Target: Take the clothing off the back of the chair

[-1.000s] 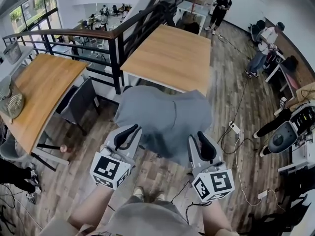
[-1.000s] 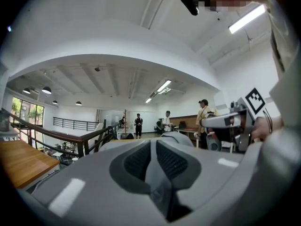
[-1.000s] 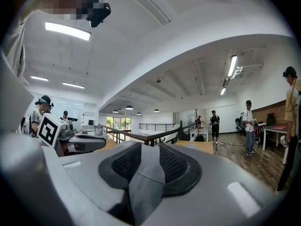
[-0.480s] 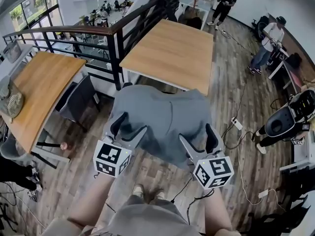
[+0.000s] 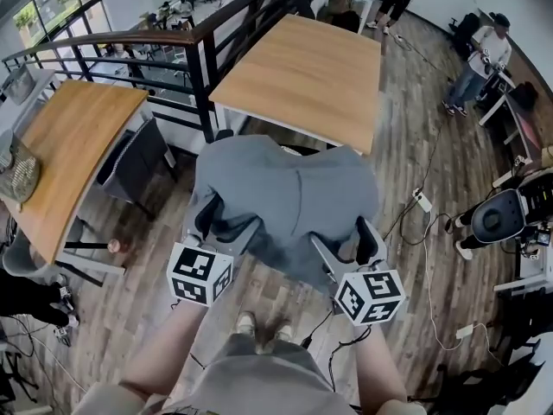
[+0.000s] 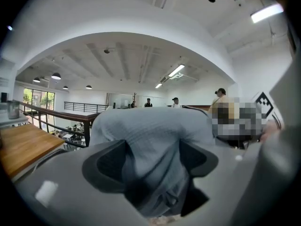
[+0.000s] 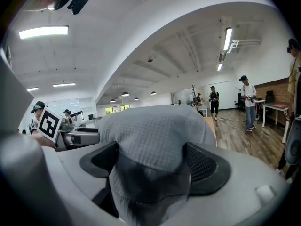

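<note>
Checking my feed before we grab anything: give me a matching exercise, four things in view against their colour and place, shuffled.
Things:
1. garment
2. square table
3. spare chair
4. power strip

Colour and place:
a. white, on the floor at right
b. grey, draped in the middle
c. dark, beside the left table
d. pale wood, beyond the garment, by the railing

Pairs: 1-b; 2-d; 3-c; 4-a.
</note>
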Available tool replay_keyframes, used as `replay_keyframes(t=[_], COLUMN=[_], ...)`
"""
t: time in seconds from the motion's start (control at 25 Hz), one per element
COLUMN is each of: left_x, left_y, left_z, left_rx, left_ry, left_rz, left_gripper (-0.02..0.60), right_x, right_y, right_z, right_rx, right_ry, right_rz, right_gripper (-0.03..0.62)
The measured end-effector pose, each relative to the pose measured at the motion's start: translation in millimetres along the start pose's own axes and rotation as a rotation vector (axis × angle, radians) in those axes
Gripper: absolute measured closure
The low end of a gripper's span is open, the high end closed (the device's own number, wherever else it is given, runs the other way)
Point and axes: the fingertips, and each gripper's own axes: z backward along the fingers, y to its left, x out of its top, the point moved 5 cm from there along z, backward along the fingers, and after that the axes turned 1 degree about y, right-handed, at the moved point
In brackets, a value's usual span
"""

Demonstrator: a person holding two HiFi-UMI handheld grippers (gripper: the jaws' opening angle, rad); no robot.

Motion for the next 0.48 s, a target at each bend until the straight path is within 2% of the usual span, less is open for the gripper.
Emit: replay_keyframes(t=[0.16,0.32,0.48], left_x=[-1,-2,-4], left_y=[4,11,11], left_z=[-6,-8,-9], left_rx=[-0.015,-0.025,-0.044], left_ry=[0.004,0.004,0.009], left_rz=[0.028,0.056,0.068], left_gripper=[0.261,0.369,0.443], right_x=[0,0,-3], right_y=[4,9,14], right_z=[-11,-16,-16], right_rx=[-0.007,-0.004,0.008], right_ry=[0.002,0.004,0.010], right_rz=[-0.001,-0.006,-0.003], right_gripper=[0.189,0.266,0.357])
